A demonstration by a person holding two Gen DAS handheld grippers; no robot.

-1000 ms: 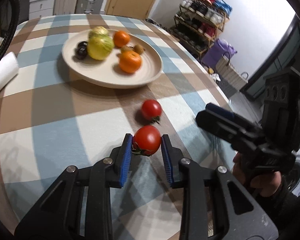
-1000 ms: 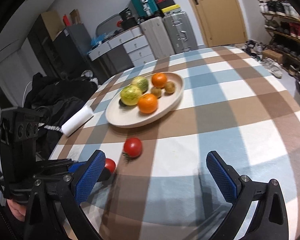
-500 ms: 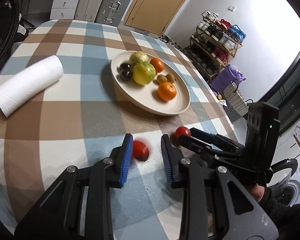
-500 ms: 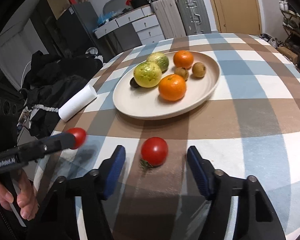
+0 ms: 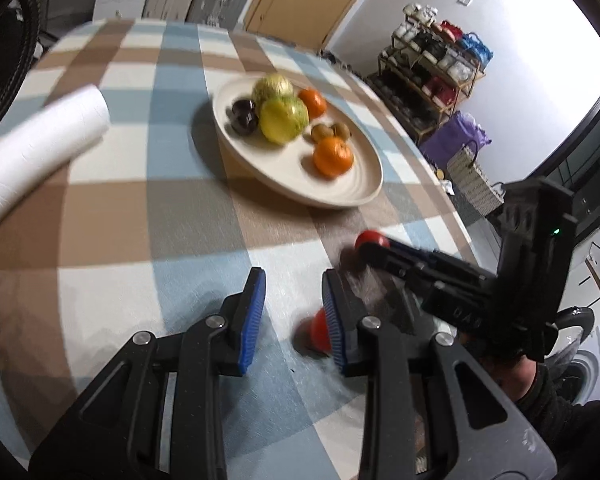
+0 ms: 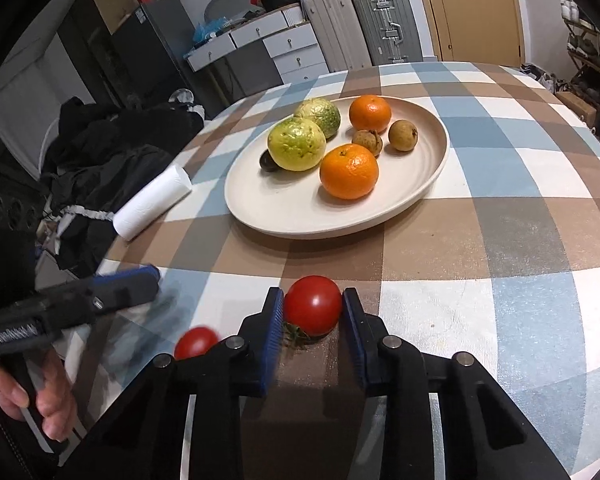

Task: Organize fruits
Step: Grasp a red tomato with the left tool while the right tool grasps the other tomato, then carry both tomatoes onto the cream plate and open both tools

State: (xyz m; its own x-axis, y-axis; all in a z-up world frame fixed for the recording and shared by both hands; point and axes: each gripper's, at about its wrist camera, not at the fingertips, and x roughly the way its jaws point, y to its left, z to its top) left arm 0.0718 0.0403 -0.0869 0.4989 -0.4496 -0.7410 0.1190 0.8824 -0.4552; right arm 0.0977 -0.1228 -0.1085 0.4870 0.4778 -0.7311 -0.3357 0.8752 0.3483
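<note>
My right gripper (image 6: 312,316) is closing on a tomato (image 6: 313,305) on the table (image 6: 500,240), pads at its sides, ready to carry it to the plate (image 6: 432,184). My left gripper (image 5: 292,316) is narrowed on nothing (its tomato (image 5: 320,330) sits loose beside one finger).

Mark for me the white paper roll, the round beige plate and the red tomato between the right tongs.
White paper roll (image 6: 152,202): right wrist view, side.
Round beige plate (image 6: 300,216): right wrist view, bare front inside.
Red tomato (image 6: 313,305): right wrist view, top face.
</note>
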